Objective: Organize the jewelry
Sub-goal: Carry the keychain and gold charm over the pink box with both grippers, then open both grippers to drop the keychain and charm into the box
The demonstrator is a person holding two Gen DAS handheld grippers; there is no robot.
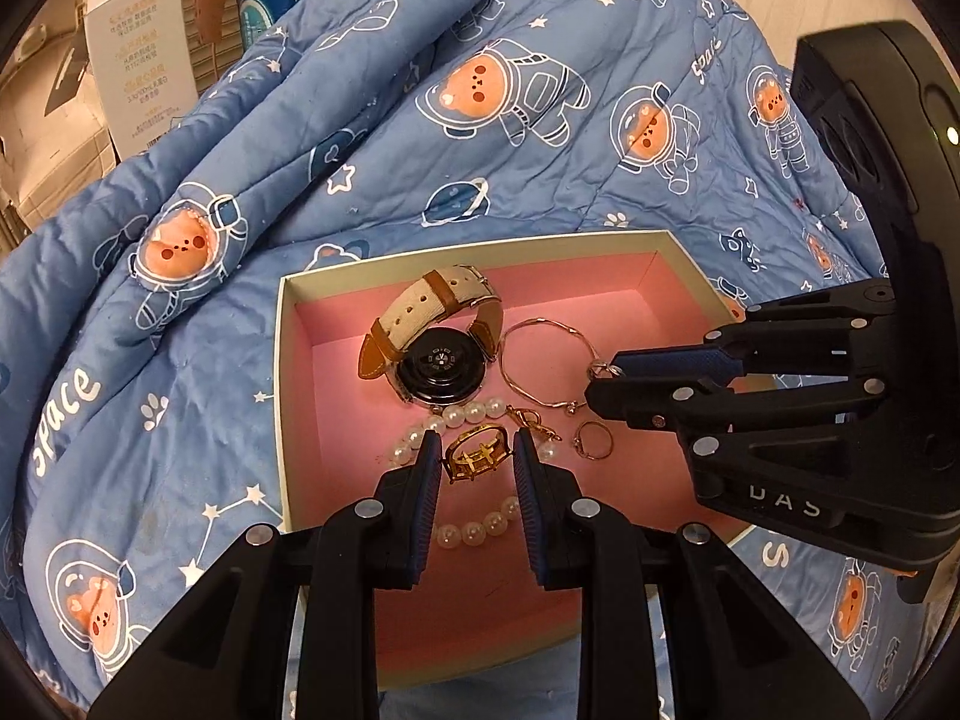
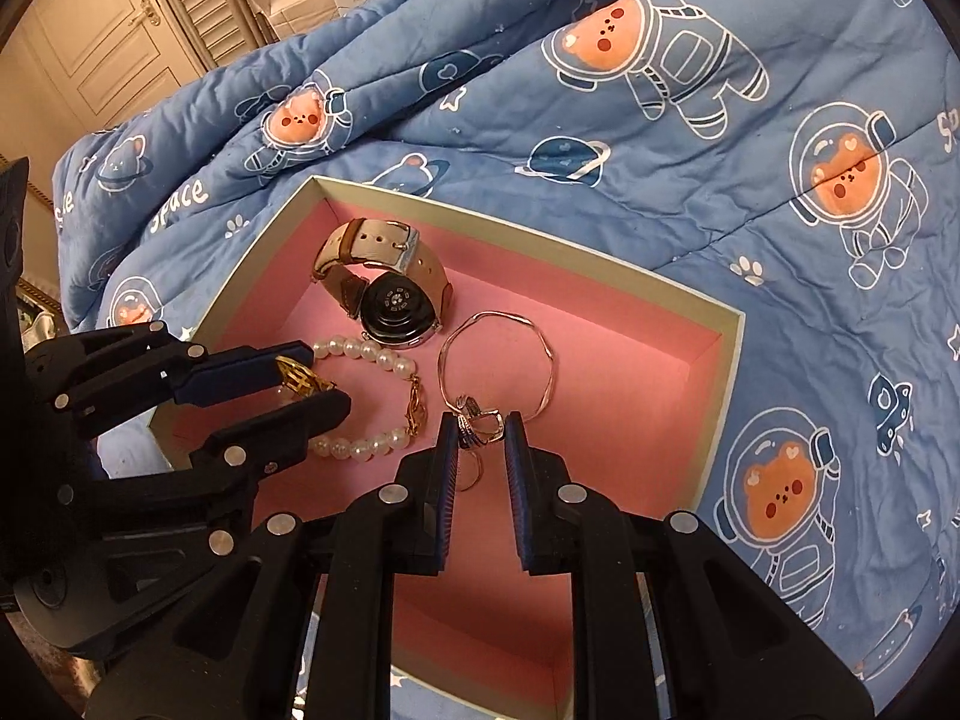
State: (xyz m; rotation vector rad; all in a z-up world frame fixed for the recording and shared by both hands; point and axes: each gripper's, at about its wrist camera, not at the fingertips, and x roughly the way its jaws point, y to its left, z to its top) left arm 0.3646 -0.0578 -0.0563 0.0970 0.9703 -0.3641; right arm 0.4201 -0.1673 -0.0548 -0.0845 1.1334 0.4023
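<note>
A pink-lined box (image 1: 288,372) (image 2: 729,354) lies on the blue quilt. Inside it are a watch (image 1: 438,348) (image 2: 390,294) with a beige strap, a pearl bracelet (image 1: 474,531) (image 2: 360,354), a thin bangle (image 1: 543,366) (image 2: 498,360) and a small thin ring (image 1: 594,441) (image 2: 474,474). My left gripper (image 1: 474,456) (image 2: 312,381) is shut on a gold ring (image 1: 477,453) (image 2: 300,378) just above the pearls. My right gripper (image 2: 480,423) (image 1: 600,375) is shut on a silver ring (image 2: 480,420) (image 1: 600,369) beside the bangle.
The blue space-bear quilt (image 1: 480,150) (image 2: 720,180) is bunched up behind and left of the box. White cartons (image 1: 141,54) stand beyond the bed at the far left. A door (image 2: 102,36) and louvred panels show at the top left of the right wrist view.
</note>
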